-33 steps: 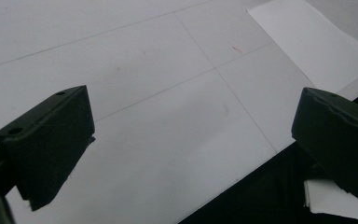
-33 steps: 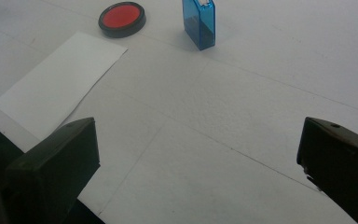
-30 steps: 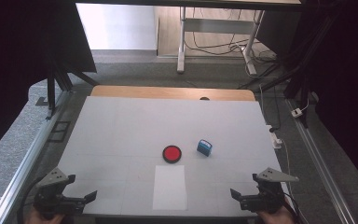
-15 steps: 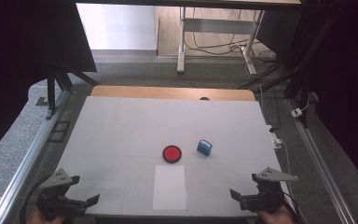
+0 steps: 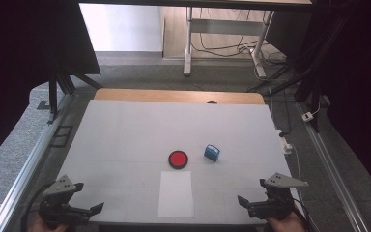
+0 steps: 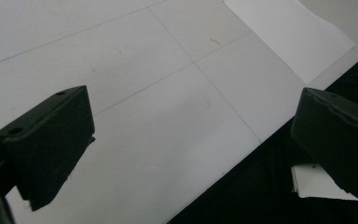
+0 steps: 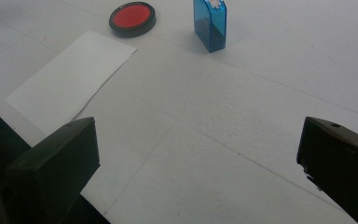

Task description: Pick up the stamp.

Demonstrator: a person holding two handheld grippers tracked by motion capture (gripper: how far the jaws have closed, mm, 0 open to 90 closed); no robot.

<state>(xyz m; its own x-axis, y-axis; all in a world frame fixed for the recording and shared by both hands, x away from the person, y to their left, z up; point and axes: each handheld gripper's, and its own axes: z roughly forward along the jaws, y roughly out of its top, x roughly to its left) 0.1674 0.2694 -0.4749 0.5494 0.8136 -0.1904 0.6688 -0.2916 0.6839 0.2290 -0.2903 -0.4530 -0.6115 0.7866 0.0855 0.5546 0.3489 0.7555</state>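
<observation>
A round red pad in a black rim point(image 5: 178, 159) lies mid-table, with a small blue box point(image 5: 212, 152) standing just to its right. A white paper sheet point(image 5: 176, 193) lies flat in front of them near the table's front edge. My left gripper point(image 5: 90, 199) is held open at the front left corner, nothing between its jaws. My right gripper point(image 5: 248, 198) is open and empty at the front right. The right gripper view has the red pad point(image 7: 132, 17), blue box point(image 7: 209, 23) and sheet point(image 7: 70, 79) beyond the right gripper point(image 7: 196, 163). The left gripper point(image 6: 196, 140) hangs over the table's edge, paper sheet point(image 6: 289, 37) ahead.
The white table point(image 5: 125, 130) has a wooden strip point(image 5: 174, 95) along its far edge. Metal rails point(image 5: 34, 159) run down both sides. A desk frame and cables point(image 5: 251, 53) stand on the floor beyond the table.
My left gripper has shifted slightly toward the table's front edge. The right gripper and the objects have stayed put.
</observation>
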